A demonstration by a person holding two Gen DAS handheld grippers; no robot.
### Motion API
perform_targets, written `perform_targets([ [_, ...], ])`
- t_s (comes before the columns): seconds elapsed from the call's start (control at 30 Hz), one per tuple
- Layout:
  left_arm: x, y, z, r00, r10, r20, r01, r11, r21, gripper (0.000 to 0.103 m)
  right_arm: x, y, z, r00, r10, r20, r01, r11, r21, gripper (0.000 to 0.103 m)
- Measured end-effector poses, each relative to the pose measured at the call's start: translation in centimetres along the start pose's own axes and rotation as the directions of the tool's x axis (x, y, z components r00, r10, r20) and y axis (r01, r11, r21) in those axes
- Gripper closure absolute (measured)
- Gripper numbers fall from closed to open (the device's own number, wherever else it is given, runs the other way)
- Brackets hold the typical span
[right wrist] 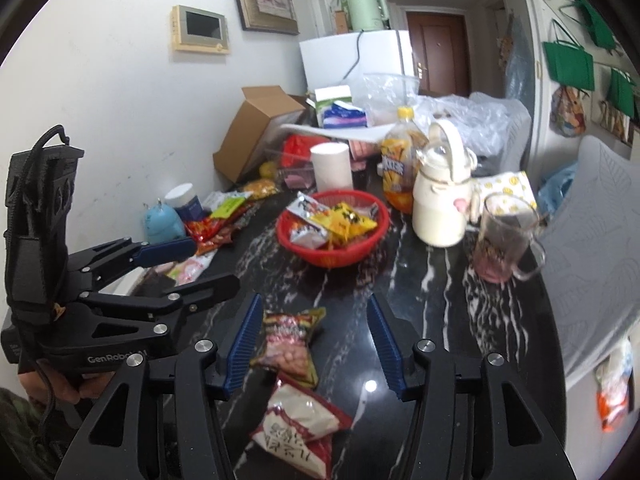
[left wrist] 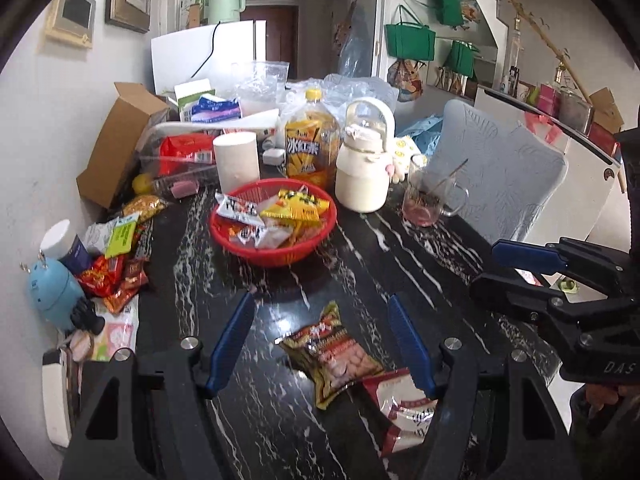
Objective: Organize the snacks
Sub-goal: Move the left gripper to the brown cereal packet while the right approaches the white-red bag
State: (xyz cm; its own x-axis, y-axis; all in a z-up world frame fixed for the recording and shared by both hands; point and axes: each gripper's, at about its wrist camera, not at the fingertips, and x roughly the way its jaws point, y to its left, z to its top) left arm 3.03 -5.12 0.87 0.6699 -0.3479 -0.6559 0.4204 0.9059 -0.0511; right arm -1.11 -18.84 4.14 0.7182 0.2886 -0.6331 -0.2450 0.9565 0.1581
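left wrist view is showing the left tool [left wrist: 324, 344] hanging w/ its jaws partly apart over the dark marble surface [left wrist: 400, 248], gripping nothing; the yellow-edged peanut packet [left wrist: 332, 354] is lying flat between the blue pads but not touching them. the red-and-white packet [left wrist: 404, 410] is lying just beside it, tucked under the right-hand pad. right wrist view is showing the right tool [right wrist: 314, 344] also part open and empty, w/ both packets below it. the red basket [left wrist: 274, 226] is sitting further back, already holding several packets, near the cream jug [left wrist: 362, 160] and the glass mug [left wrist: 430, 198].

risk imo: both tools are crowding the same two packets, so they could be bumping each other or grabbing the same one. the packets are touching, so a pinch on one may be dragging the other. slick foil on polished stone could be sliding away instead of lifting. the mug is looking easy to knock on the way to the basket.
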Motion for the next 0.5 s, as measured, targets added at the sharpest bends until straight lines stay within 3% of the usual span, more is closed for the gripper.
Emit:
perform_targets([
  [0.4, 2.4, 0.8, -4.8, 0.994, -0.014, -0.105, 0.008, 0.998, -0.056, 0.035, 2.5, 0.6, -5.3, 0.989, 0.005, -0.15, 0.0, 0.999, 0.034, 0.042],
  [0.5, 2.7, 1.0, -5.8, 0.993, -0.025, -0.115, 0.017, 0.997, -0.073, 0.035, 3.1, 0.7, -6.6, 0.98, 0.024, -0.196, -0.017, 0.999, 0.037, 0.035],
])
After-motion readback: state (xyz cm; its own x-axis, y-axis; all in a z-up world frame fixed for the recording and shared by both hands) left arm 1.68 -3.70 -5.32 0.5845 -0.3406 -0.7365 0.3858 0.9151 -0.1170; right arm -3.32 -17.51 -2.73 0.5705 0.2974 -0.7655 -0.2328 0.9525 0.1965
